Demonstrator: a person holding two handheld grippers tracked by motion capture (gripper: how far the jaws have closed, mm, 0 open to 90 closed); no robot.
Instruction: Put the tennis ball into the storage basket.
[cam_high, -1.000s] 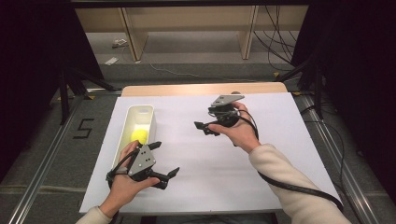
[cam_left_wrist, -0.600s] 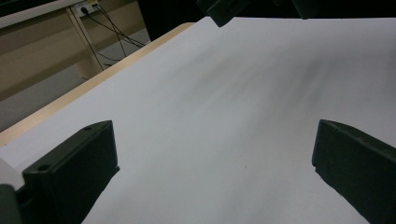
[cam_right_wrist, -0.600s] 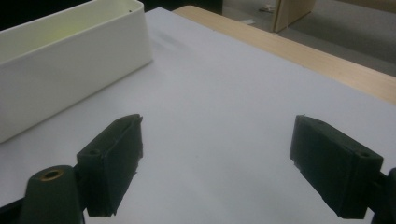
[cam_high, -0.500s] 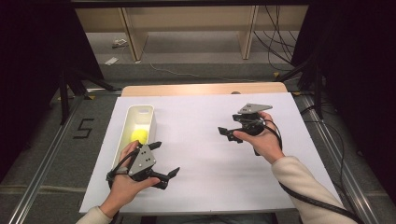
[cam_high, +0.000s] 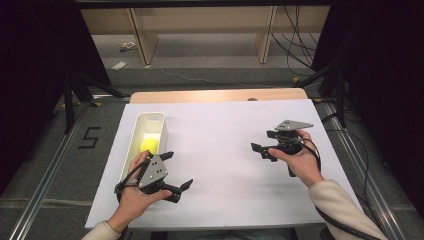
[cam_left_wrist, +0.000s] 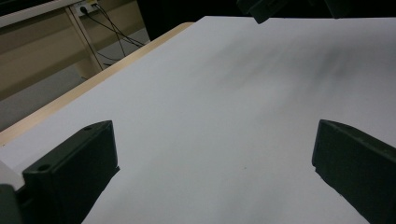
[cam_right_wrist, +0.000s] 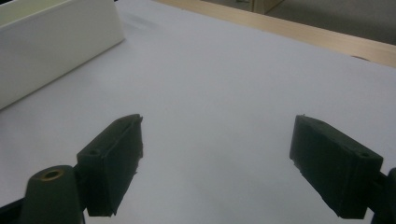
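Note:
A long white bin (cam_high: 134, 145) lies on the left part of the white table top (cam_high: 220, 125), with a yellow ball (cam_high: 149, 145) inside it. My left gripper (cam_high: 180, 169) is held just in front of the bin's near end, jaws wide open and pointing right, nothing between them. The left gripper view has its open jaws (cam_left_wrist: 210, 135) over bare white surface. My right gripper (cam_high: 261, 141) hovers over the right part of the table, pointing left, open and empty. Its own view shows the open gripper (cam_right_wrist: 217, 128) above the surface, with the bin (cam_right_wrist: 56, 42) at the upper left.
The table's wooden far edge (cam_high: 215, 95) runs behind the white top. Beyond it, grey floor with cables and the legs of a wooden shelf (cam_high: 265, 35). Metal rails (cam_high: 50, 180) flank the table. The right gripper's jaw tip (cam_left_wrist: 266, 7) shows at the top of the left gripper view.
My right gripper has moved from the table's middle to the right and a little nearer and lower, jaws unchanged. The left gripper has stayed in place.

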